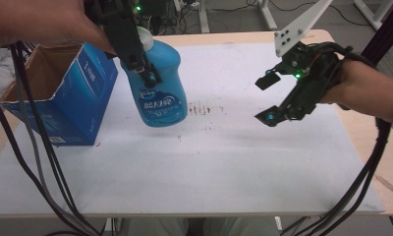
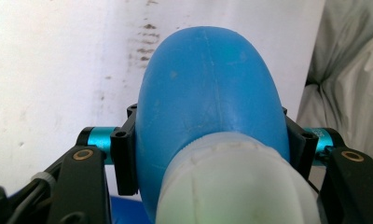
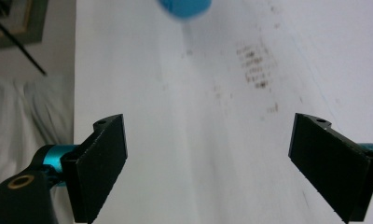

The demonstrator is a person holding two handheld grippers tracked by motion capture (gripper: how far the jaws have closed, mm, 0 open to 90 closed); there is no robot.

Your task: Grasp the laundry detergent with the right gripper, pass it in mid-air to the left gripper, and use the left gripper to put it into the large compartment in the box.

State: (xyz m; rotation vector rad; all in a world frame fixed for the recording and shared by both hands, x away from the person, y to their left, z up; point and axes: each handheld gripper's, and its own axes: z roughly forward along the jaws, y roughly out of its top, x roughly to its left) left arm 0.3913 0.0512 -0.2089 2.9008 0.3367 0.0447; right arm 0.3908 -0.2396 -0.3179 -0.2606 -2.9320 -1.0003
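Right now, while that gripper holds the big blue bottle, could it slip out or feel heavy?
The blue bottle looks smooth and rounded, so it might slip a little. The left gripper squeezes its sides just below the white cap, which probably helps. It looks full-sized, so it may be heavy if there is liquid inside; I can't see how much.

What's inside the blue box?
The blue box is open on top. You can see its brown cardboard walls inside, with no things showing. Its bottom is hidden by the near wall and the cables, so something small could still be down there.
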